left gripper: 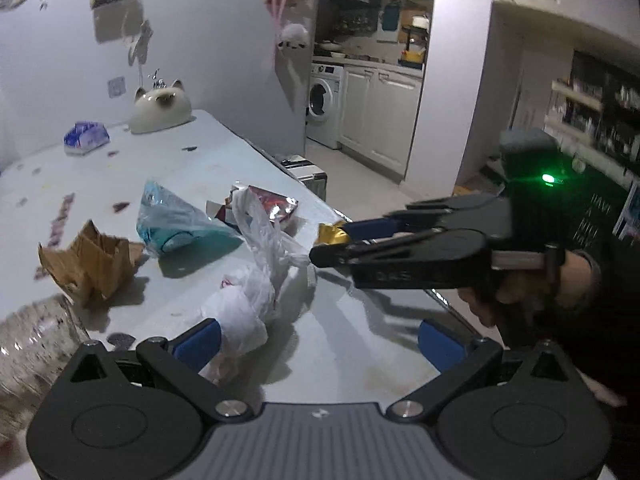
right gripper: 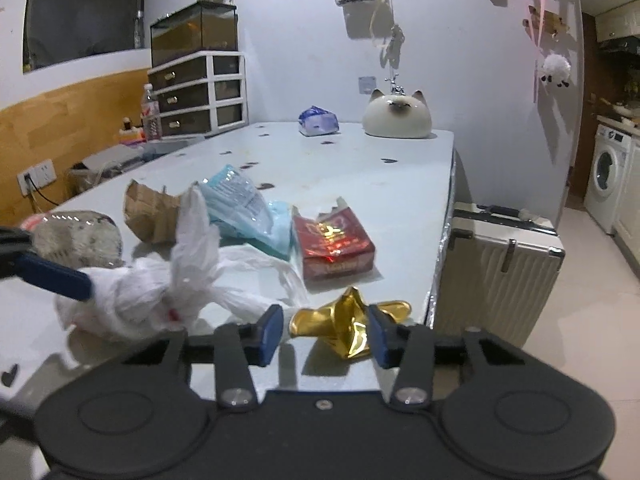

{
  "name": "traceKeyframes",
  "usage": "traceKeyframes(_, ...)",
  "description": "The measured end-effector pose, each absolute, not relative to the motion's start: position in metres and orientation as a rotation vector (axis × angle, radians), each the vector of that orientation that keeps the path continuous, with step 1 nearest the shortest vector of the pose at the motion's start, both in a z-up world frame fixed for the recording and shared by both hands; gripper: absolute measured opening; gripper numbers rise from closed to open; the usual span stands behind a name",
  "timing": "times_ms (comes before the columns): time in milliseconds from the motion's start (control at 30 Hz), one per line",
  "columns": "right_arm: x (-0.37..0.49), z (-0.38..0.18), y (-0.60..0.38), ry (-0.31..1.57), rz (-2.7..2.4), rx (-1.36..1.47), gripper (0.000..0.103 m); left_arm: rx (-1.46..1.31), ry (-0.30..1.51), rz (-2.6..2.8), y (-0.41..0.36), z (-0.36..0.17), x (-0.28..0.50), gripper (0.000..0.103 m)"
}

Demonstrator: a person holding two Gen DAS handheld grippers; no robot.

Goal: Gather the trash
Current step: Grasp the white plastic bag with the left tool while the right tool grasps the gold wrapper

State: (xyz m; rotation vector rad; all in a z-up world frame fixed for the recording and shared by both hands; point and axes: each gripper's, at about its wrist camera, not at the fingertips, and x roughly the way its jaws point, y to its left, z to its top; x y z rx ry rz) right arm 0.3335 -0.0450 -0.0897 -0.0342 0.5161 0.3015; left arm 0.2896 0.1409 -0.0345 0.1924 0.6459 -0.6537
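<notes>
Trash lies on a pale table (left gripper: pixel 192 168): a crumpled white plastic bag (left gripper: pixel 248 300), a blue-green plastic wrapper (left gripper: pixel 176 220), torn brown cardboard (left gripper: pixel 92 260), a red foil packet (left gripper: pixel 272 204) and a gold foil wrapper (left gripper: pixel 332 234). My left gripper (left gripper: pixel 320 340) is open, its left pad against the white bag (right gripper: pixel 160 284). My right gripper (right gripper: pixel 324 332) is open, its pads on either side of the gold wrapper (right gripper: pixel 348 320) near the table's right edge. It also shows in the left wrist view (left gripper: pixel 344 240). The red packet (right gripper: pixel 332 244) lies beyond it.
A crushed clear bottle (left gripper: pixel 36 340) lies at the near left. A cat-shaped ceramic piece (right gripper: pixel 398 116) and a blue tissue pack (right gripper: pixel 318 120) sit at the far end. A white suitcase (right gripper: pixel 496 268) stands right of the table. A drawer unit (right gripper: pixel 200 92) stands far left.
</notes>
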Motion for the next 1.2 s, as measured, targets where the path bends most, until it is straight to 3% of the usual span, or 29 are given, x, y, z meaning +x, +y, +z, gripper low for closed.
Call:
traceKeyframes(33,0.334,-0.090,-0.044,0.511,0.294,-0.047,0.028,0.220,0.632,-0.640,0.138,-0.032,0.289,0.103)
traceKeyframes(233,0.325,-0.088,-0.049,0.519,0.321,-0.034,0.026,0.324,0.609,-0.558,0.132,-0.025,0.306,0.101)
traceKeyframes(467,0.307,-0.080,-0.055,0.538,0.358,-0.023,0.025,0.405,0.710,-0.523,0.126,-0.036,0.327,0.082)
traceKeyframes(600,0.297,-0.075,-0.056,0.534,0.388,-0.018,0.024,0.418,0.741,-0.510,0.127,-0.035,0.335,0.077)
traceKeyframes(833,0.283,-0.068,-0.054,0.527,0.427,-0.021,0.024,0.450,0.830,-0.512,0.117,-0.035,0.346,0.047)
traceKeyframes(933,0.278,-0.065,-0.056,0.523,0.431,-0.017,0.024,0.445,0.819,-0.507,0.112,-0.034,0.337,0.040)
traceKeyframes(1200,0.259,-0.055,-0.071,0.492,0.431,0.014,0.024,0.309,0.685,-0.405,0.106,-0.014,0.296,0.038)
